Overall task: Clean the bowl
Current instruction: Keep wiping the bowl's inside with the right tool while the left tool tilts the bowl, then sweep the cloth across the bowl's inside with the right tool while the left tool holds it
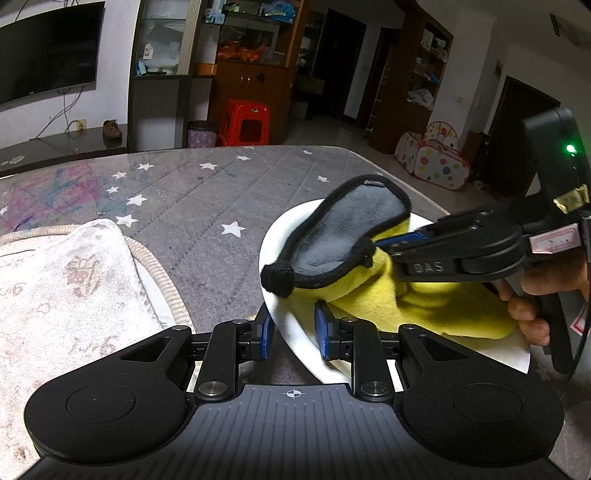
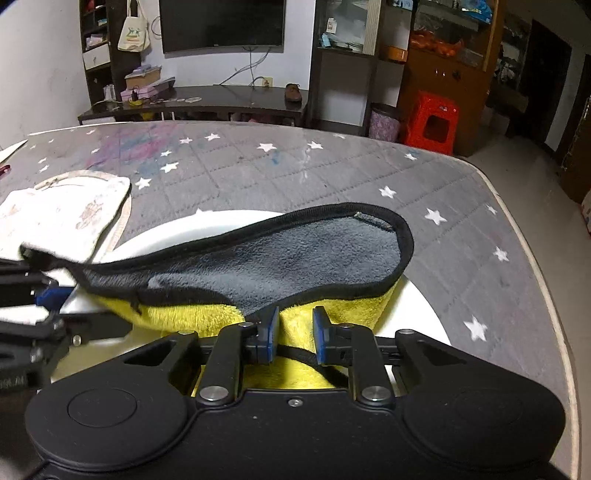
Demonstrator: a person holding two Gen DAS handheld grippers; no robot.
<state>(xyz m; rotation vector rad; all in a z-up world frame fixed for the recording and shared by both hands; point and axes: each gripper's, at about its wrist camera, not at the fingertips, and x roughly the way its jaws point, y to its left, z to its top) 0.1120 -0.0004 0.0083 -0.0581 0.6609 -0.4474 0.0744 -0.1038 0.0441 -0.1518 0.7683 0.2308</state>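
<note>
Grey star-print tablecloth (image 2: 332, 177) covered the table; TV (image 2: 221, 22) on the far wall. My left gripper (image 1: 295, 328) clamped the white bowl's (image 1: 273, 240) near rim. My right gripper (image 2: 294, 334) pinched the yellow-grey cloth (image 2: 295, 258), lying left-right across the bowl.

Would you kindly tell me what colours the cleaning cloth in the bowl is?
The cloth is grey on one side, yellow on the other, with black edging; clearest in the right wrist view.
</note>
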